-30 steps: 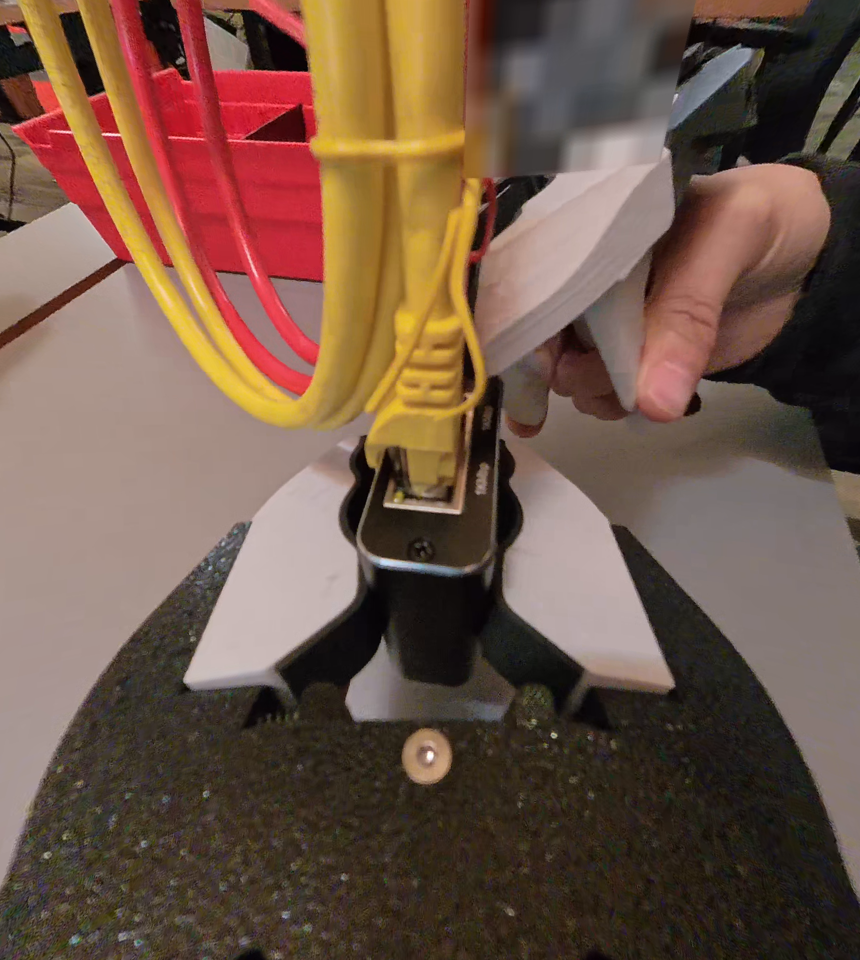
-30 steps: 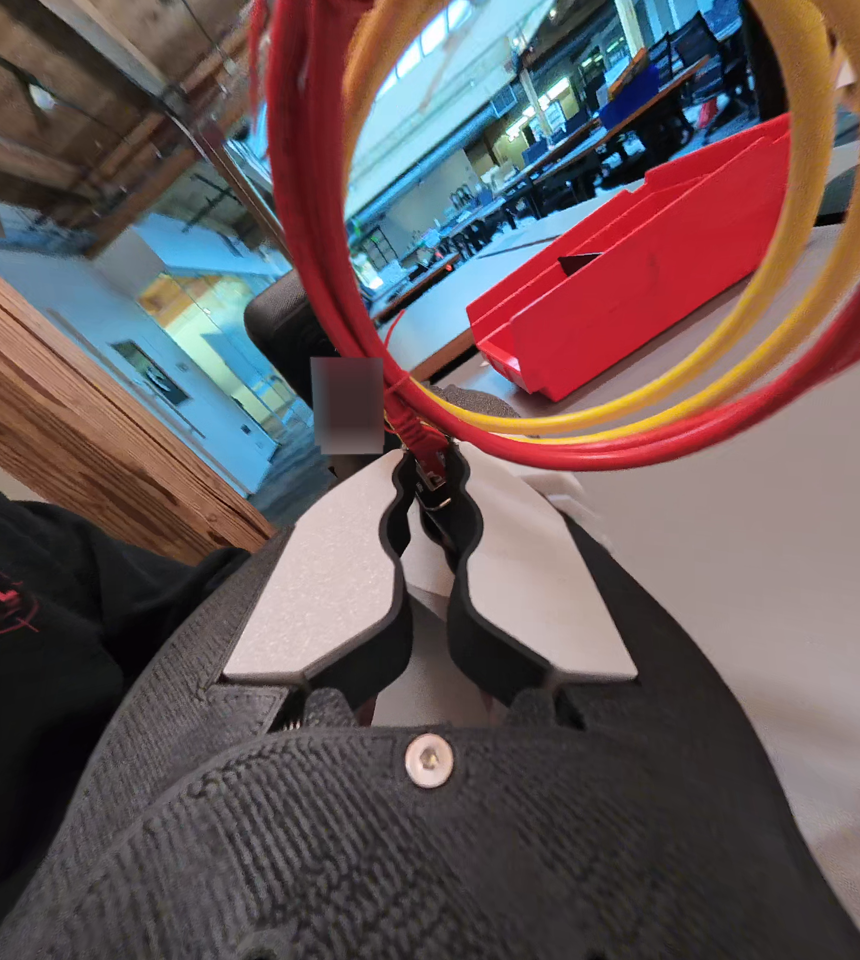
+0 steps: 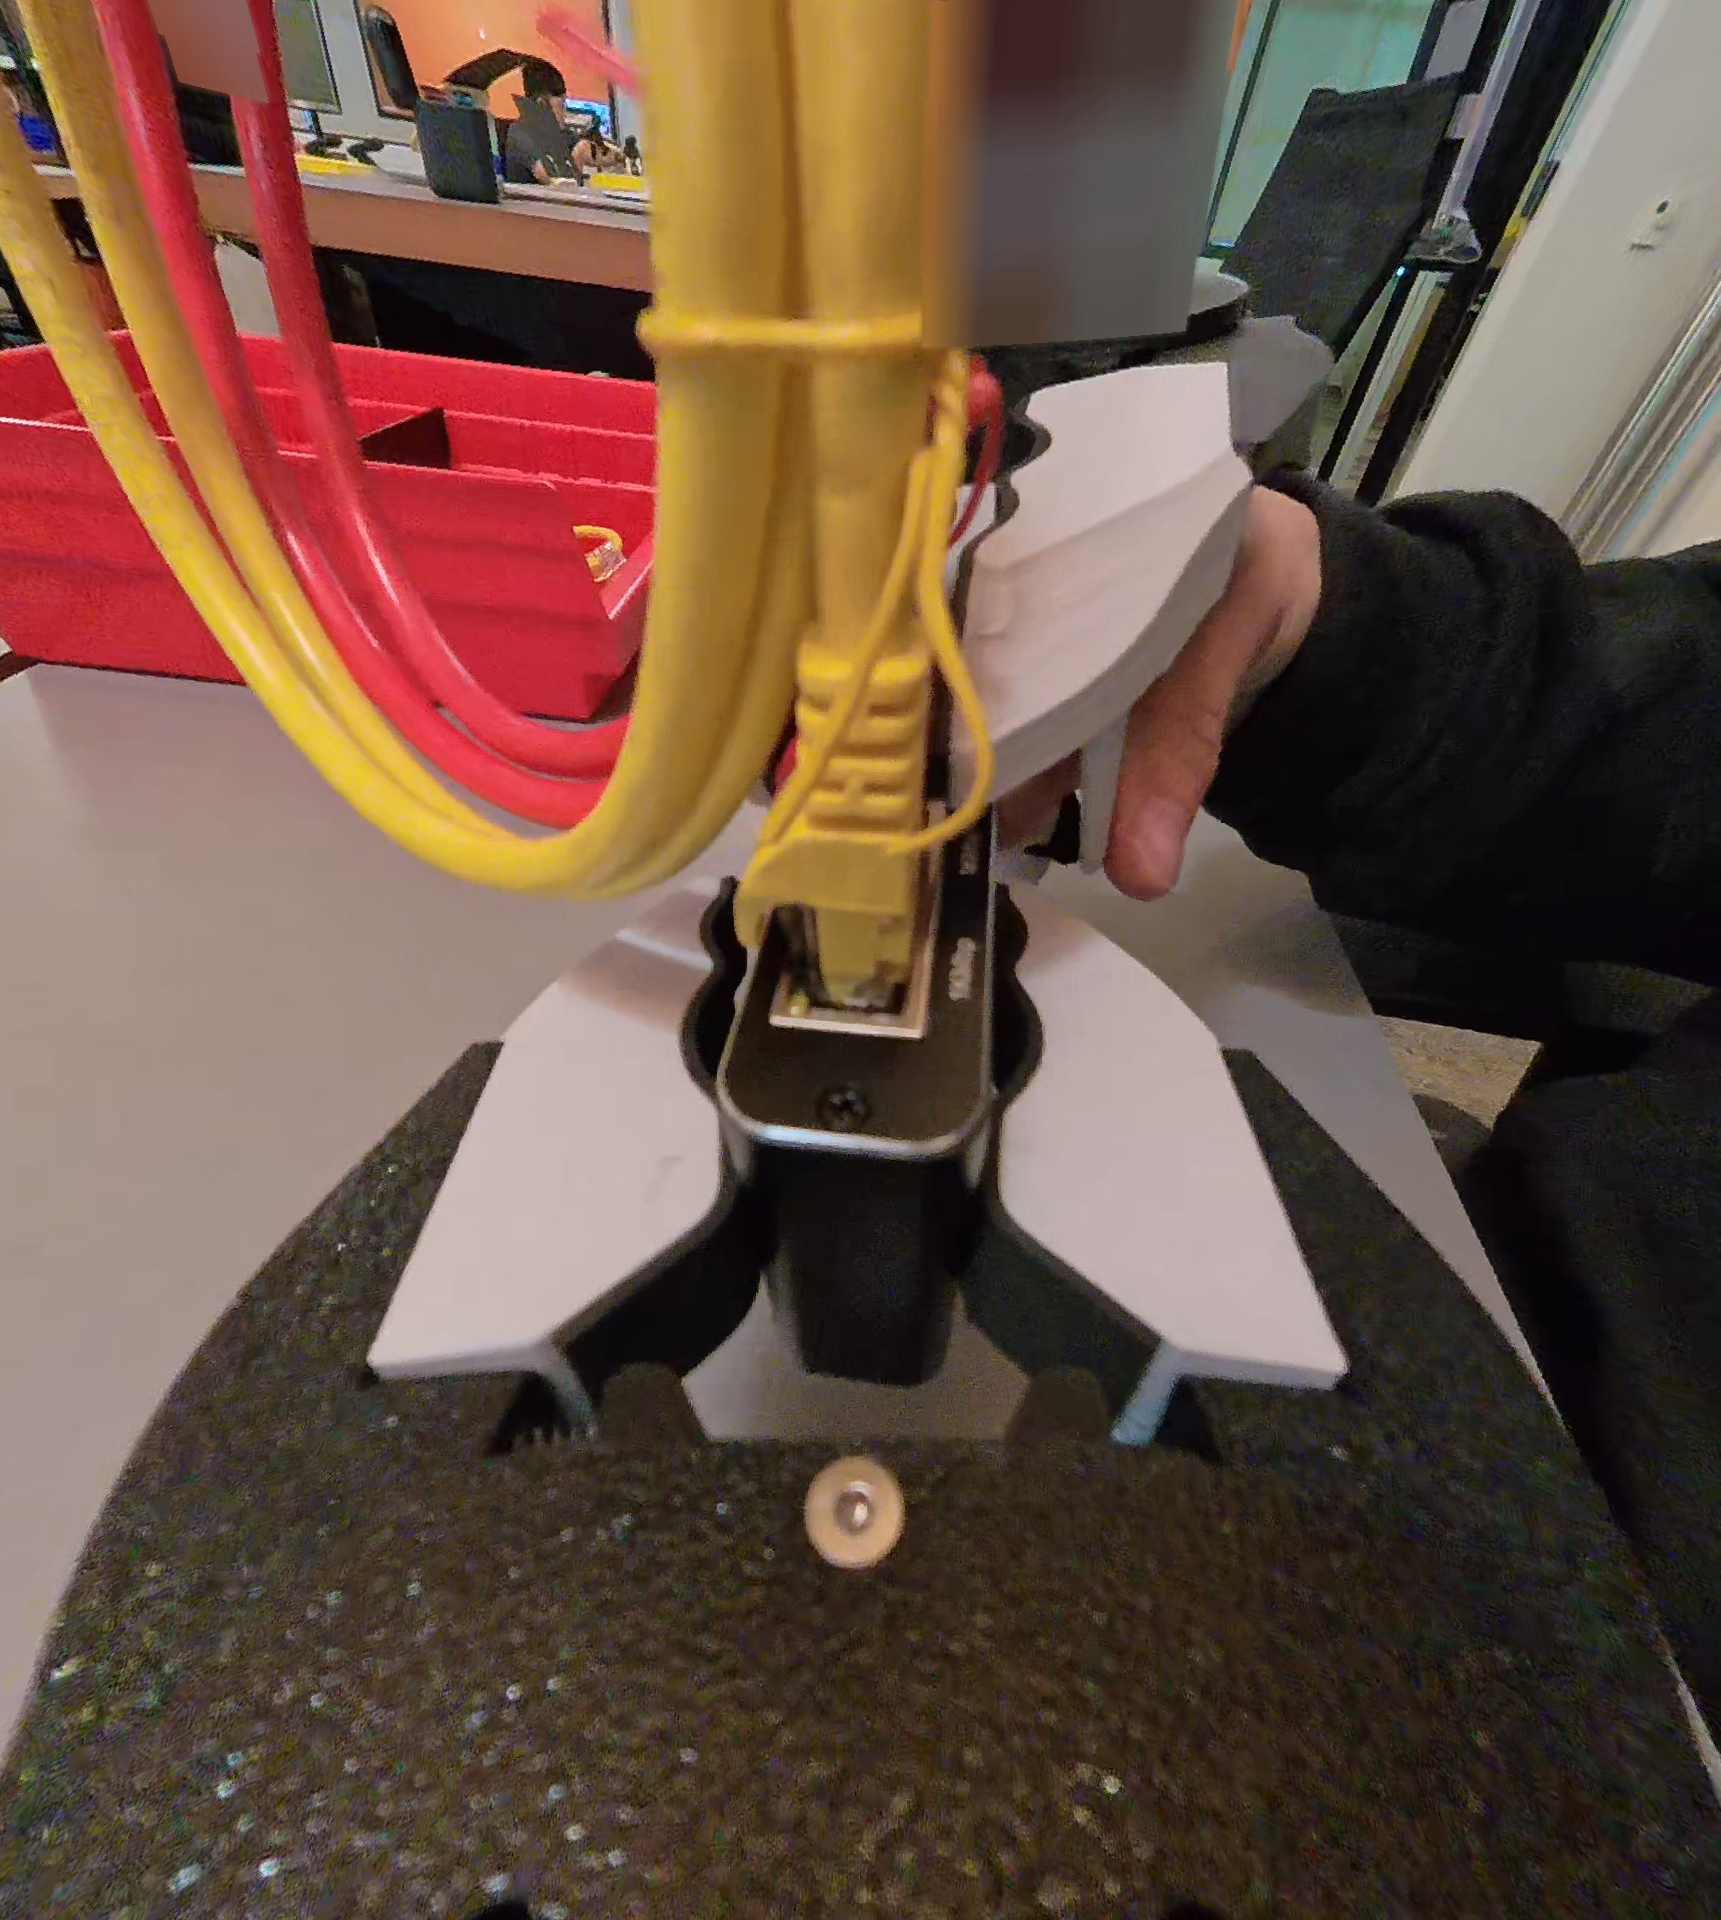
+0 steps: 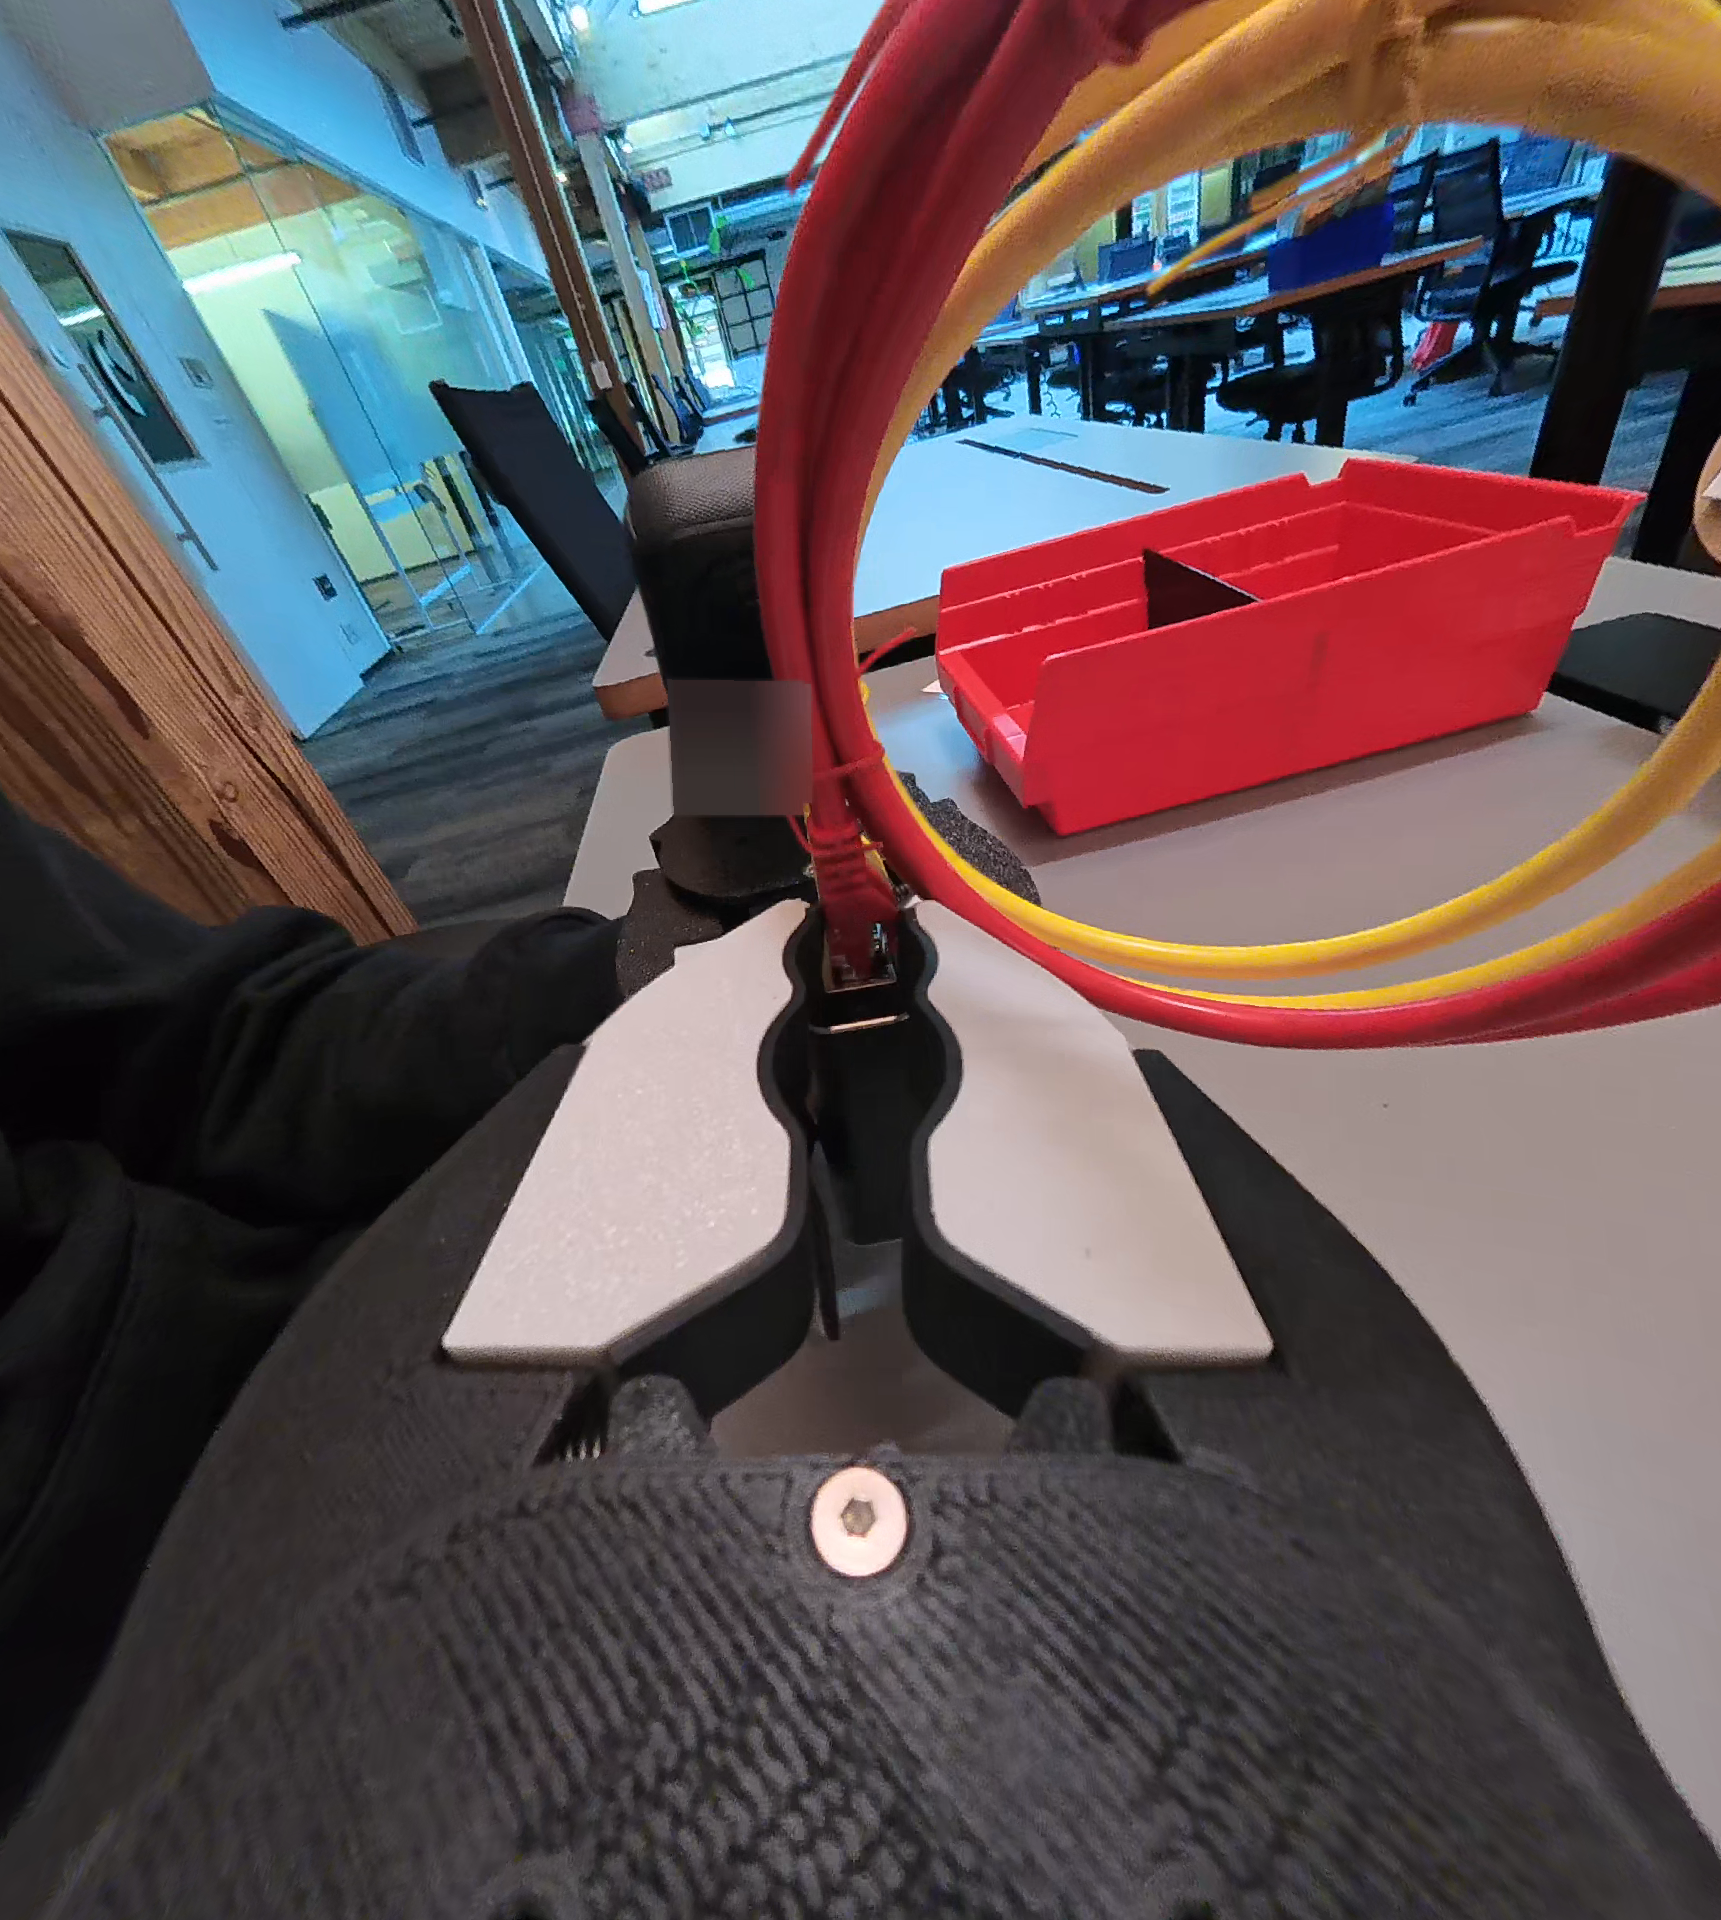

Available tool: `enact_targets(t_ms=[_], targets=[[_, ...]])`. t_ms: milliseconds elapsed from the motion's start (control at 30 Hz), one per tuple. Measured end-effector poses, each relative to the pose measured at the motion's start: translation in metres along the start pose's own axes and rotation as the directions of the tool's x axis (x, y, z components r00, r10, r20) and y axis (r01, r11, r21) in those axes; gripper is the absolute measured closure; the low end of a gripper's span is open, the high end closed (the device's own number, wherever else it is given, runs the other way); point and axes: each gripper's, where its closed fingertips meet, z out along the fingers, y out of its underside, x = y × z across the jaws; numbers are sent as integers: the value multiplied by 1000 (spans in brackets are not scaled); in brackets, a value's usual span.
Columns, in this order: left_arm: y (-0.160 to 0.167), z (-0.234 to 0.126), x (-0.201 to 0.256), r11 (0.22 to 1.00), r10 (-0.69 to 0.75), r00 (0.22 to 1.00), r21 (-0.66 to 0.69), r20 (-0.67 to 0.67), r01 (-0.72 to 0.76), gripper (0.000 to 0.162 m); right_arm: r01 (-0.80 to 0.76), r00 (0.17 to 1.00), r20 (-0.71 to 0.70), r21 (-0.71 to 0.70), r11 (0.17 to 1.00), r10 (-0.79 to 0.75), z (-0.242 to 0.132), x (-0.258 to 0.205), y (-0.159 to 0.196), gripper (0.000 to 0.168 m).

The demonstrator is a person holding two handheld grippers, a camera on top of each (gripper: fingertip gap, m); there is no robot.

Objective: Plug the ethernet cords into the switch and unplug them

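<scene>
Two grippers on one switch (image 3: pixel 856 1122), centre frame, held above the grey surface (image 3: pixel 160 1039); left gripper (image 3: pixel 861 997) fingers closed on its black body; yellow cord (image 3: pixel 851 790) plugged into the near port; right gripper (image 4: pixel 856 977) fingers clamped narrow on the switch's other end, red cord (image 4: pixel 848 883) seated there; cord loops hang top of frame; red bin (image 4: pixel 1251 665) upper right, well apart.
</scene>
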Motion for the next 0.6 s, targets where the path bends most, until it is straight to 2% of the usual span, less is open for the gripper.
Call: enact_targets(t_ms=[200, 333, 433, 600], targets=[[3, 4, 4, 1000, 12, 1000, -22, -19, -13, 117, 22, 1000, 15, -96, 995, -20, 6, -2, 12, 153], [-3, 3, 7, 1000, -2, 999, 25, -46, 3, 117, 28, 999, 29, -72, 997, -26, 6, -6, 6, 151], [-5, 2, 8, 999, -24, 998, 43, -62, 26, 117, 5, 999, 44, -58, 998, -3, 7, -9, 4, 144], [-4, 2, 10, 999, -18, 997, 32, -68, 21, 116, 8, 999, 38, -58, 998, -5, 7, -8, 4, 147]])
